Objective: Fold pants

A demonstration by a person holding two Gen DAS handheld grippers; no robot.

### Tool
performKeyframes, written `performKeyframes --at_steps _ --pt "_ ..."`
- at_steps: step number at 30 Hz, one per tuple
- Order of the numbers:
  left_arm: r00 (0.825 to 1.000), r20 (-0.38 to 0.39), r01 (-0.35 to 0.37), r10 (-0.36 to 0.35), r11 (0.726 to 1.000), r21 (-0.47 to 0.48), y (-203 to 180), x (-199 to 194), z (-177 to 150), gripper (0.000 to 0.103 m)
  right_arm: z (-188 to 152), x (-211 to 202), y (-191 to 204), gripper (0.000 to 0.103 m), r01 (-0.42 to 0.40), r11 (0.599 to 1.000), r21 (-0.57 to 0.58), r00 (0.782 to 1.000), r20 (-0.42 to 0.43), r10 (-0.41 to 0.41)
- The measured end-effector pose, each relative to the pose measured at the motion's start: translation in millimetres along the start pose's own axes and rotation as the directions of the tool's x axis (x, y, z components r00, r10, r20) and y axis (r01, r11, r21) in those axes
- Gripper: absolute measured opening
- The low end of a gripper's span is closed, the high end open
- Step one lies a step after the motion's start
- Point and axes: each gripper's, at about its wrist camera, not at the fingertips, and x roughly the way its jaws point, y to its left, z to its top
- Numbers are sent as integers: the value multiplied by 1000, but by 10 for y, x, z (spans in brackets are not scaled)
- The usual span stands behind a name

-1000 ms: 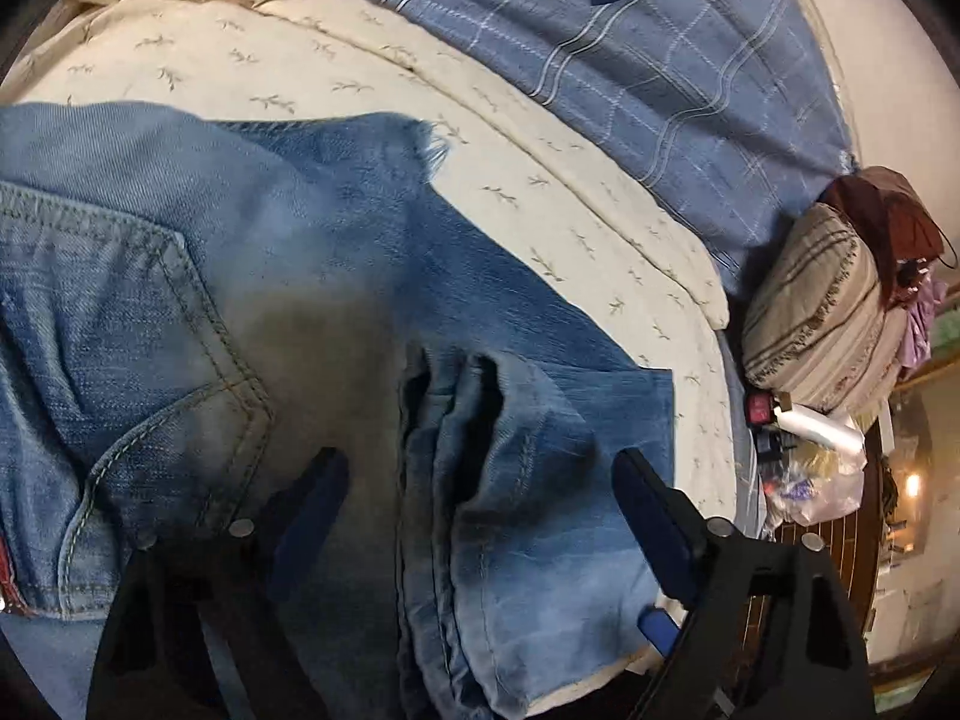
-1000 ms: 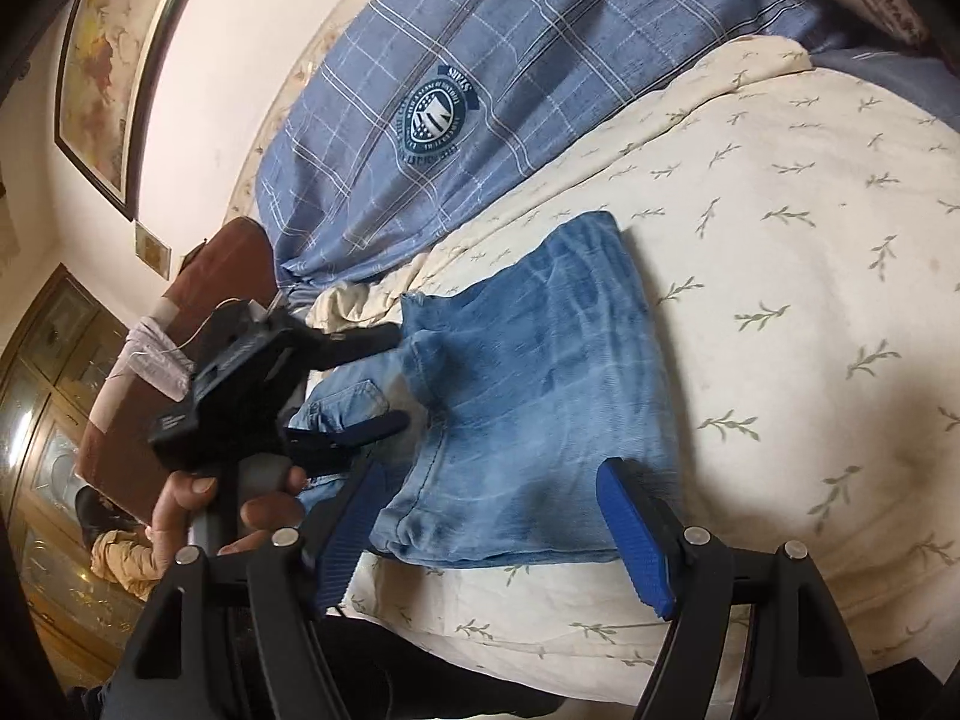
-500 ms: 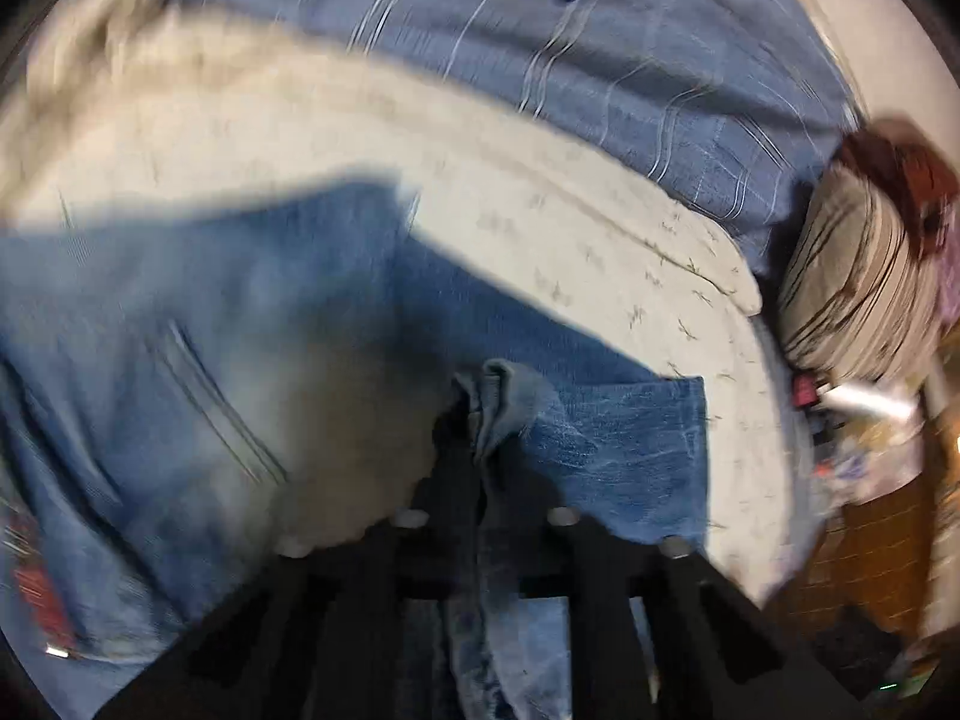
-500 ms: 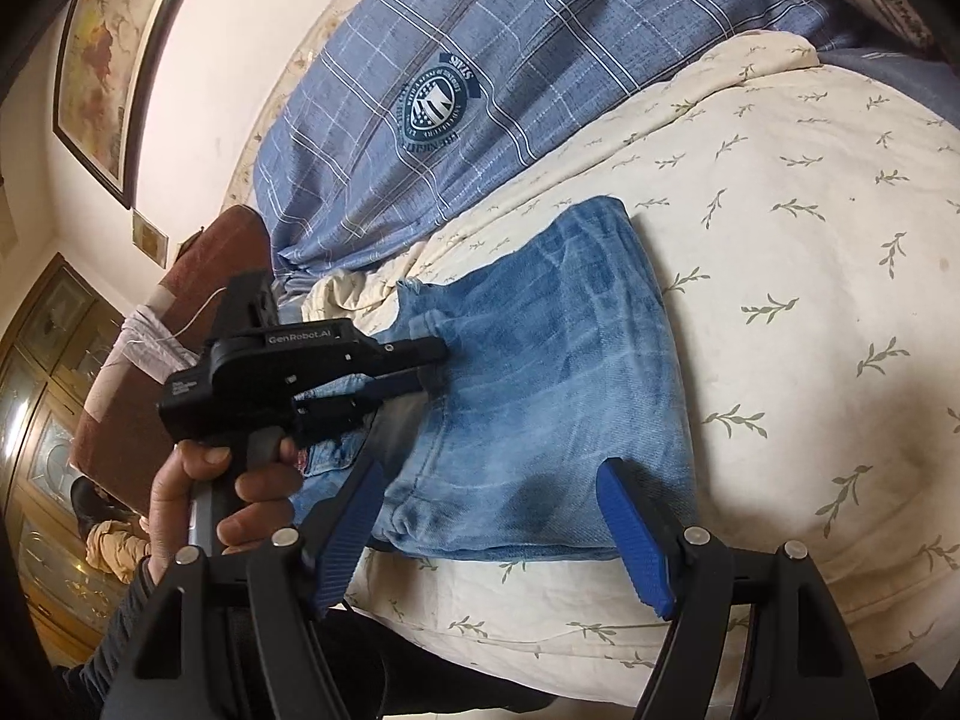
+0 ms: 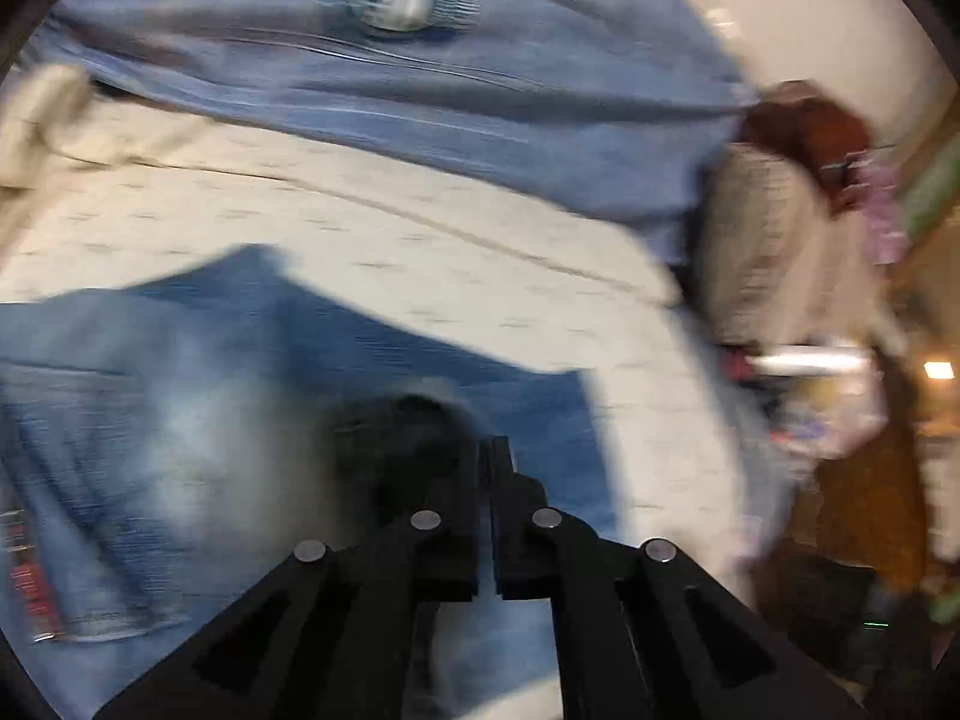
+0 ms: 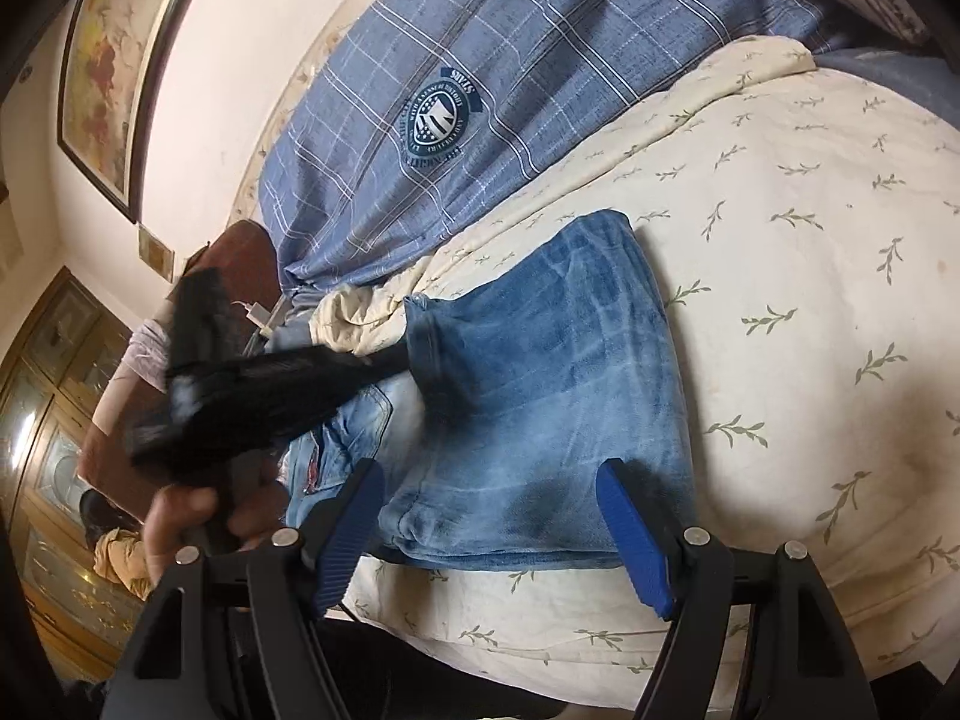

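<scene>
Blue jeans lie folded on the cream leaf-print bedsheet. In the right wrist view the black left gripper, held by a hand, pinches the jeans' left edge and lifts it slightly. In the blurred left wrist view the left gripper has its jaws together on a dark bunch of denim, with the jeans spread below and to the left. My right gripper hovers open over the near end of the jeans, its blue pads apart and holding nothing.
A blue plaid cover with a round crest lies along the far side of the bed. A striped pillow and small clutter sit past the bed's end. A framed picture hangs on the wall above a wooden cabinet.
The left gripper went from open astride a denim fold to shut on it, then rose and rolled, pulling the jeans' edge up. The right gripper stayed still and open.
</scene>
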Motion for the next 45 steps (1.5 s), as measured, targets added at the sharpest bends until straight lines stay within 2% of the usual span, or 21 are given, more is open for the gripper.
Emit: performKeyframes --at_steps 2,7,9,10,12,14,16,18,20,22,23,24,27,30,33,35,38,39,41,43,45 --pt "997 -38 62 -63 998 -19 8 113 5 26 -8 11 2 76 1 1000 -4 1000 -4 -1" --pt "999 -34 -43 40 994 -100 237 239 5 30 -13 55 -4 76 -1 1000 3 1000 -16 1" --pt "995 -78 -73 65 992 -103 308 376 7 30 -10 90 -13 76 2 1000 12 1000 -26 -2" --pt "992 -103 -77 67 992 -97 345 464 16 30 -11 108 -8 76 2 1000 14 1000 -30 -2" --pt "988 -93 -129 120 986 -103 362 470 27 12 -13 130 25 76 7 1000 -5 999 -38 -7" --pt "982 -63 -182 178 980 -78 248 404 44 13 -30 137 28 76 14 1000 -16 999 -44 -15" --pt "976 10 -216 217 976 -12 41 285 43 22 -41 140 4 76 13 1000 -8 999 -48 -13" --pt "984 53 -175 172 984 39 -154 238 76 48 -44 125 -2 76 7 1000 -3 999 -44 -7" --pt "987 57 -154 150 985 76 -247 298 103 56 -53 134 3 76 11 1000 -7 999 -46 -11" --pt "966 10 -260 260 962 88 -183 562 149 55 -55 141 13 76 14 1000 -13 999 -49 -14" --pt "945 -40 -320 324 944 84 -67 685 138 40 -57 139 18 76 13 1000 -25 999 -46 -14" --pt "941 -19 -333 336 937 106 -30 725 111 34 -58 134 17 76 5 1000 -25 999 -51 -6" --pt "923 12 -380 384 909 170 -109 723 87 33 -41 37 41 76 5 1000 -28 999 -44 -7" --pt "945 12 -326 327 937 124 -61 609 98 33 159 -154 54 76 -10 1000 -24 999 36 11" --pt "964 57 -264 260 960 95 -20 338 45 35 450 -101 -30 76 60 997 -41 998 36 -59" --pt "962 81 -267 259 957 110 -36 241 -27 44 709 120 -226 76 77 997 5 997 -17 -77" --pt "944 1 -326 329 935 140 33 440 -191 47 939 478 -307 75 109 994 2 990 -84 -109" --pt "938 42 -346 344 921 178 13 460 -235 47 988 594 -304 69 118 993 -10 987 -109 -119" --pt "924 51 -381 379 898 222 -52 492 -266 47 1066 848 -339 25 170 985 -14 970 -174 -170" --pt "925 54 -379 377 896 230 -54 510 -271 47 1075 879 -170 15 232 968 -101 957 -153 -245" --pt "933 54 -358 355 910 210 -12 506 -254 47 1051 835 60 15 300 932 -204 944 -77 -321"
